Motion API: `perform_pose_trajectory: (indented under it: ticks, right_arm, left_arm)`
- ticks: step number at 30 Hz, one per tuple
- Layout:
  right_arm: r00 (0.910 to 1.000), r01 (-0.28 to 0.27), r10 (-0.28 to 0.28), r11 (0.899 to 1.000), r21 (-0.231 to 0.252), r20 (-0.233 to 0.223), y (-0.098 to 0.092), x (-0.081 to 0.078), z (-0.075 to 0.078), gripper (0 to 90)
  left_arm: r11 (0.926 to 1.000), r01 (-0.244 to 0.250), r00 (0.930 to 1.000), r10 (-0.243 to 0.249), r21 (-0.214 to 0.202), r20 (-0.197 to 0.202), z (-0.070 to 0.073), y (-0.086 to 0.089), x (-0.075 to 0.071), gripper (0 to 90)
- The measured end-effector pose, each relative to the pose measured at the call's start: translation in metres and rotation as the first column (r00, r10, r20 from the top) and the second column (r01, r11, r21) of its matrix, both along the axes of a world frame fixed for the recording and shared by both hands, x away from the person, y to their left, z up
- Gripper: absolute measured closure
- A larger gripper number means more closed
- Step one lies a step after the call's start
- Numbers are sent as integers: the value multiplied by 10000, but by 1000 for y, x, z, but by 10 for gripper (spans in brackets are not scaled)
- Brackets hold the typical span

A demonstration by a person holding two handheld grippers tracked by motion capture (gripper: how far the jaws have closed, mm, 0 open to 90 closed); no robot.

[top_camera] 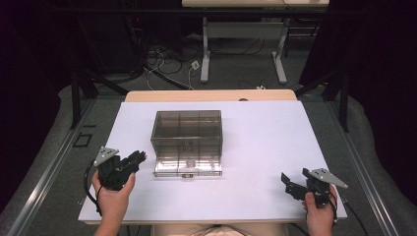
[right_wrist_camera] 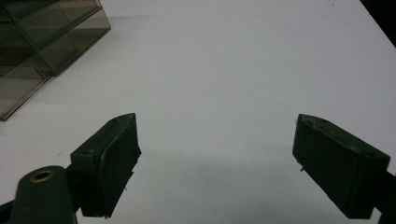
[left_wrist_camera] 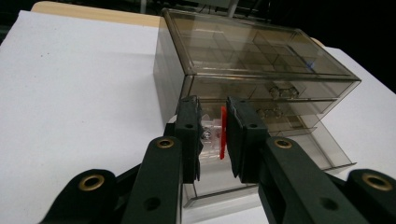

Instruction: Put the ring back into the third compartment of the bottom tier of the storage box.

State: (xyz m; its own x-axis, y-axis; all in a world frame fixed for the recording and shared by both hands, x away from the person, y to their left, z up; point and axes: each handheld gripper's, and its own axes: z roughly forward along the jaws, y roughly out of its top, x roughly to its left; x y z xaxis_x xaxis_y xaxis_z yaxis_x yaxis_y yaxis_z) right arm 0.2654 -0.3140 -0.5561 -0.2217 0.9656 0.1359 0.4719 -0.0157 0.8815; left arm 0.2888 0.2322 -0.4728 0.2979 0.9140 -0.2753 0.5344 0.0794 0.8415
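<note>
A: While the drawer box (top_camera: pixel 187 142) sits mid-counter (top_camera: pixel 265 147), what is clamped by the left gripper (left_wrist_camera: pixel 212 135)?
B: A small clear piece with a red part (left_wrist_camera: pixel 222 133). The right gripper (right_wrist_camera: pixel 215 158) is held with fingers spread, empty.

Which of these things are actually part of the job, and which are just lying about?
In the job:
- left claw, shut on a small clear piece with a red part
- smoky drawer box, bottom drawer pulled out

Just there:
- right claw, open over the white tabletop
- cables on the floor

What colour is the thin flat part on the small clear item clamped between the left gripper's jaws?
Red, clearest in the left gripper view.
</note>
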Motion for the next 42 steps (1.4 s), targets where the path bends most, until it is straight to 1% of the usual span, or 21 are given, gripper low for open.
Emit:
perform_pose_trajectory:
  ticks: [8,9,11,13,14,17,18,21,22,23,26,27,34,42]
  right_arm:
    - [10000,27,-27,10000,34,4,0,0,0,139]
    - [10000,53,-53,10000,4,-71,0,0,0,139]
    - [10000,64,-64,10000,3,-75,0,0,0,139]
    - [9999,80,-80,10000,-35,-67,0,0,0,139]
    - [10000,26,-26,10000,21,-5,0,0,0,139]
    - [10000,37,-37,10000,40,-10,0,0,0,139]
    - [9999,79,-80,10000,-59,-75,0,0,0,139]
    - [10000,64,-64,10000,-26,-58,-1,0,0,139]
    - [9993,179,-185,9997,181,322,1,2,-2,139]
    - [10000,70,-70,10000,61,-35,0,0,0,139]
    - [10000,67,-67,9999,90,24,0,0,0,139]
    - [10000,64,-64,10000,39,-59,0,-1,0,139]
    - [9999,105,-105,9999,28,-21,-1,0,0,139]
    - [10000,90,-90,9999,50,27,-1,0,-1,139]
  left_arm:
    - [9997,225,9997,-225,-36,91,4,-11,4,755]
    - [9997,250,9996,-250,-37,119,4,-12,5,755]
    - [9995,318,9994,-318,-42,143,5,-15,5,755]
    - [9992,401,9991,-401,-3,156,5,-18,6,755]
    - [9990,447,9988,-447,5,177,6,-19,7,755]
    - [9985,542,9983,-541,-51,209,7,-24,8,755]
    - [9983,584,9980,-582,-65,229,8,-26,9,755]
    - [9976,694,9973,-692,-67,262,8,-31,10,755]
    - [9973,735,9969,-733,-69,269,9,-33,10,754]
    - [9970,773,9966,-772,-56,277,9,-34,11,755]
    - [9958,912,9954,-910,-55,288,10,-39,12,755]
    - [9954,961,9949,-959,-43,315,10,-41,13,754]
    - [9923,1232,9919,-1235,130,312,10,-53,15,754]
    - [9903,1390,9898,-1392,81,315,10,-61,18,754]
